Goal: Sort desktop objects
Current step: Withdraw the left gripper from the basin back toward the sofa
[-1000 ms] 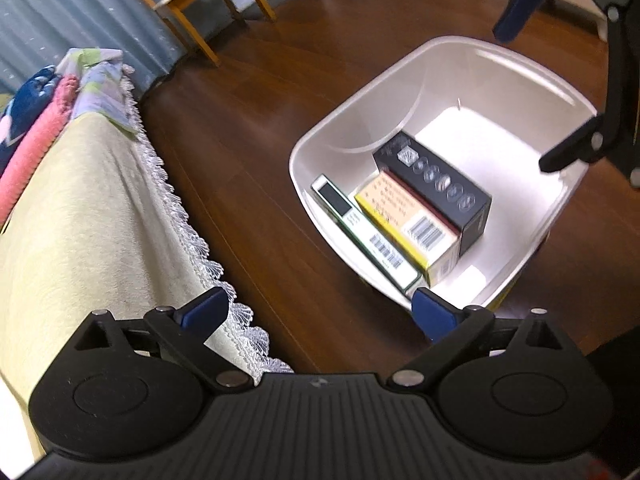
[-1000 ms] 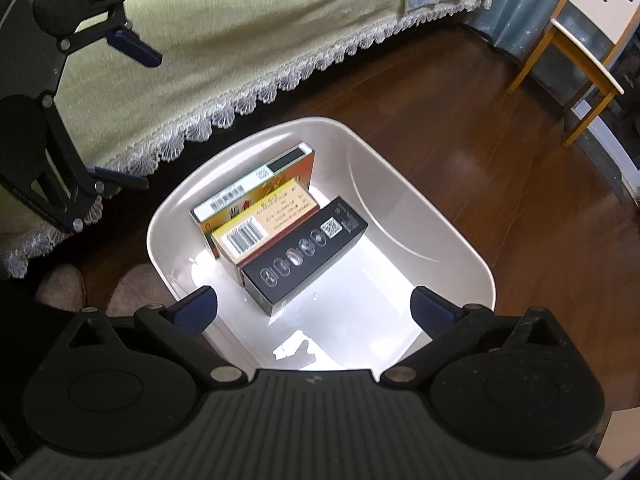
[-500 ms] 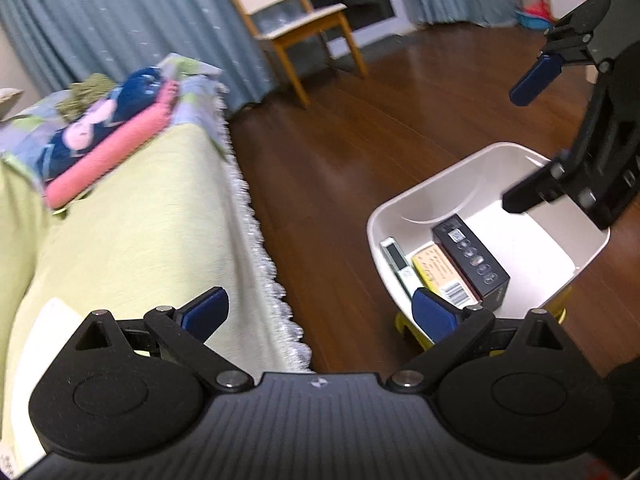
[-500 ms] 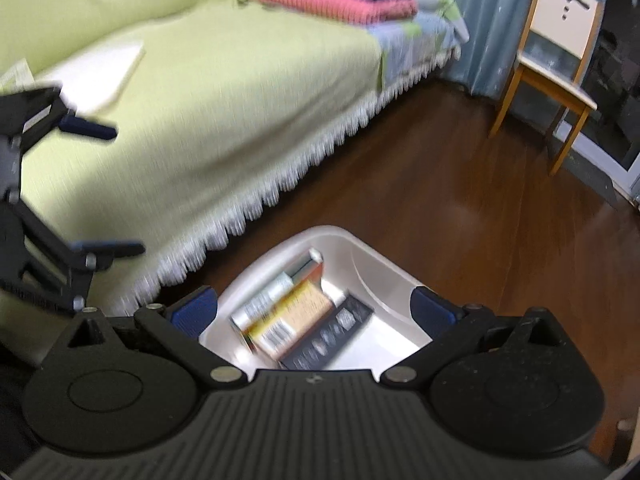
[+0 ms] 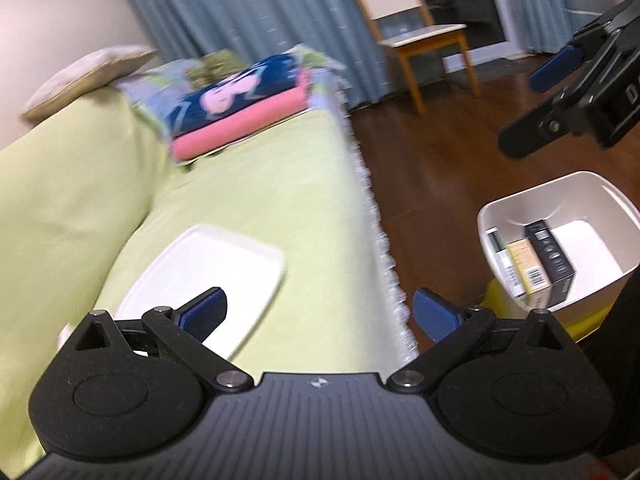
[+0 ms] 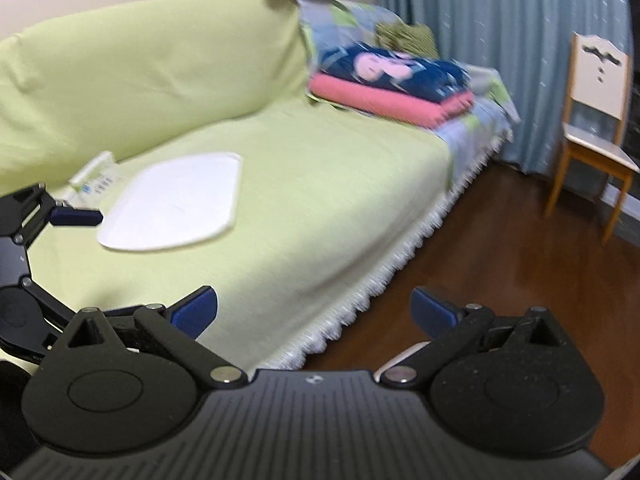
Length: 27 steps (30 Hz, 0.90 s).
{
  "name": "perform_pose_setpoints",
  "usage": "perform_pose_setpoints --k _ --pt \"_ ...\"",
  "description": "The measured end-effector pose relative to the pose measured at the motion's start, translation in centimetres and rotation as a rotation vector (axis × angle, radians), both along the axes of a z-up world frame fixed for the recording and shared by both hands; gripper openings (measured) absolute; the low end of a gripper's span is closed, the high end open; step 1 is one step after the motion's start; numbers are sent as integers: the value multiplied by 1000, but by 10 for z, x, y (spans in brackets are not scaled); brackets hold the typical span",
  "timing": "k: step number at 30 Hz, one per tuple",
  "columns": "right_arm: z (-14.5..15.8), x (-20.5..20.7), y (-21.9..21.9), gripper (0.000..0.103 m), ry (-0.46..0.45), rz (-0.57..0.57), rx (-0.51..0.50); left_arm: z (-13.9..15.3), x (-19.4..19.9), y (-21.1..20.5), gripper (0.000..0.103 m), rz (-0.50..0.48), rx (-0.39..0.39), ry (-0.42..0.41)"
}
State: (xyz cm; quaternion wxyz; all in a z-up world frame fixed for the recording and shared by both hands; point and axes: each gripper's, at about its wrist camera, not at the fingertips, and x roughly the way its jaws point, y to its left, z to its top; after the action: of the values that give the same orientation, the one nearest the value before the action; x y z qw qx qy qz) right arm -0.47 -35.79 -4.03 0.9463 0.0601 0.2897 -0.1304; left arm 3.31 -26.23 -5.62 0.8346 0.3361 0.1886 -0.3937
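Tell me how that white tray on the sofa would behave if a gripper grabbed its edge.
The white tray looks like thin, flat plastic, so probably light and stiff. Its smooth rim may slip between the pads. It lies on the soft green cover, so pushing would likely drag rather than slide.

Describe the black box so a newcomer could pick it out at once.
Find the white tub on the wood floor beside the sofa. Three boxes stand side by side inside it. The black box is the one nearest the tub's empty half, next to the yellow box.

Green-covered sofa [image 6: 320, 184], dark wood floor [image 5: 448, 160] — blue curtains [image 5: 248, 4], wooden chair [image 6: 592, 128].
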Motion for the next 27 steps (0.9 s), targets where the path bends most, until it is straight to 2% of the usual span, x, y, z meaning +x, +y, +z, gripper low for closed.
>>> perform_pose_setpoints --k 13,18,27 --pt "13 60 79 102 -104 185 85 15 4 117 100 290 -2 -20" --pt "7 79 112 102 -126 224 131 15 12 147 100 359 -3 -23" --pt "-17 112 143 102 -140 251 186 10 30 187 100 470 -38 -15"
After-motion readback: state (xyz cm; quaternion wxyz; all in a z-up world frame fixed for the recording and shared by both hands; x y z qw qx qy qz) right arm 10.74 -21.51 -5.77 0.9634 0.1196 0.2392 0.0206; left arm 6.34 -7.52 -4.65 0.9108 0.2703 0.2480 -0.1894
